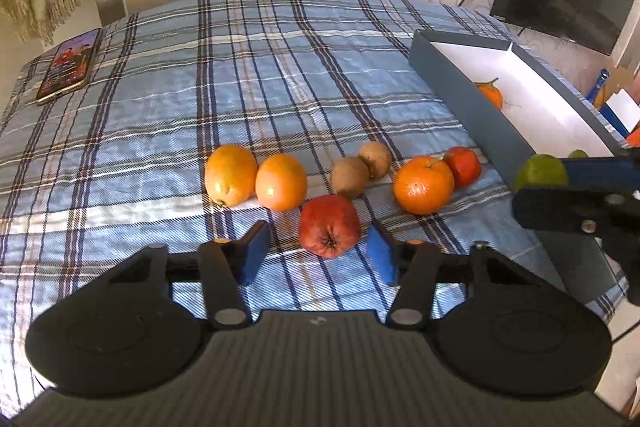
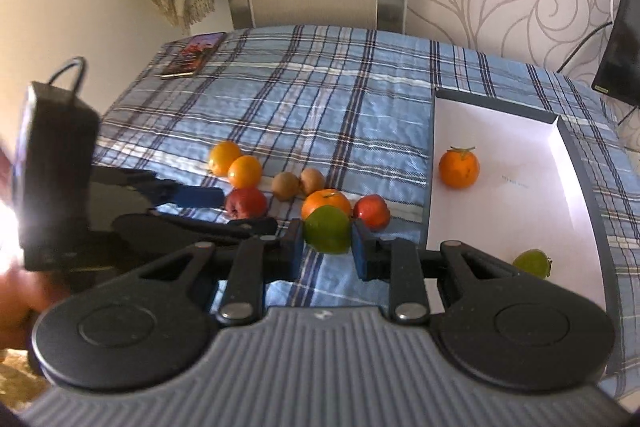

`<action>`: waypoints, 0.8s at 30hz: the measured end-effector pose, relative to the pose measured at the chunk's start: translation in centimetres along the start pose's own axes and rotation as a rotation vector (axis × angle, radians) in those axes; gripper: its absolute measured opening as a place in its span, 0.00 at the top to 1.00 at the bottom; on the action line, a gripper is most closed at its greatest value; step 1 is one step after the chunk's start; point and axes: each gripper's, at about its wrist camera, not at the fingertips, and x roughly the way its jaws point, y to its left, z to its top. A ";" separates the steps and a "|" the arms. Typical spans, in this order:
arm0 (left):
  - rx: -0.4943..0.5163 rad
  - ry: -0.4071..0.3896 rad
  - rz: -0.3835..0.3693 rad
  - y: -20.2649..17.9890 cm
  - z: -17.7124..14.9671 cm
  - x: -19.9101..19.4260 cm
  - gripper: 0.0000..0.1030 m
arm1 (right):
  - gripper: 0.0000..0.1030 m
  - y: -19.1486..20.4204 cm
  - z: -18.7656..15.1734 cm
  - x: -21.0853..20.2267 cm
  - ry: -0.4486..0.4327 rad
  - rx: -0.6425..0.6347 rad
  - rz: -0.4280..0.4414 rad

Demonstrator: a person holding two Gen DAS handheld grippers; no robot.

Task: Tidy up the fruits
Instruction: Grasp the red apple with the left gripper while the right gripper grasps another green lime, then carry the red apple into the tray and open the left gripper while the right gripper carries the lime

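Right gripper [image 2: 327,249]: nearest in its own view — blue pads pressed on either side of a green fruit [image 2: 327,230], held just above the cloth, left of the box's near left wall.
Left gripper [image 1: 316,253]: jaws wide apart and holding nothing — its pads flank the near side of a red apple [image 1: 329,225] without touching it, as far as the left wrist view shows.
Red apple: resting on the plaid tablecloth [image 1: 160,155], nearest fruit of the loose group.
Middle row: two yellow-orange citrus [image 1: 231,174] [image 1: 281,181] touching each other at the left, two brown kiwis [image 1: 349,177] [image 1: 375,159] in the centre, a large orange [image 1: 423,184] and a small red fruit [image 1: 463,166] at the right, just beside the box.
Box [image 2: 432,163]: grey outside, white inside, at the right of the table; it already holds a stemmed tangerine [image 2: 459,169] farther back and a second green fruit [image 2: 531,263] at its near end.
Far left: a phone [image 1: 69,67] lying flat on the cloth, well apart from the fruit.
Step in hand: by my reading, carrying the gripped green fruit over to the box, with most of the fruit not yet sorted.
Next move calls for: lifting the green fruit clear of the box's left wall, moving right and setting it down near its green twin before letting go; the left gripper looks lined up to close on the red apple.
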 end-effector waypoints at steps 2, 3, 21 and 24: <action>-0.008 -0.004 0.004 0.1 0.0 -0.1 0.52 | 0.72 0.0 0.0 -0.3 -0.004 -0.001 0.001; -0.015 -0.006 -0.002 0.2 0.0 -0.1 0.54 | 0.73 0.0 -0.1 -0.4 -0.005 -0.001 0.002; -0.034 -0.039 0.047 0.0 0.3 -3.3 0.64 | 0.73 0.2 -0.4 -1.8 -0.040 -0.017 0.037; -0.042 -0.042 0.062 0.1 0.6 -3.8 0.64 | 0.73 0.2 -0.4 -2.1 -0.048 -0.019 0.047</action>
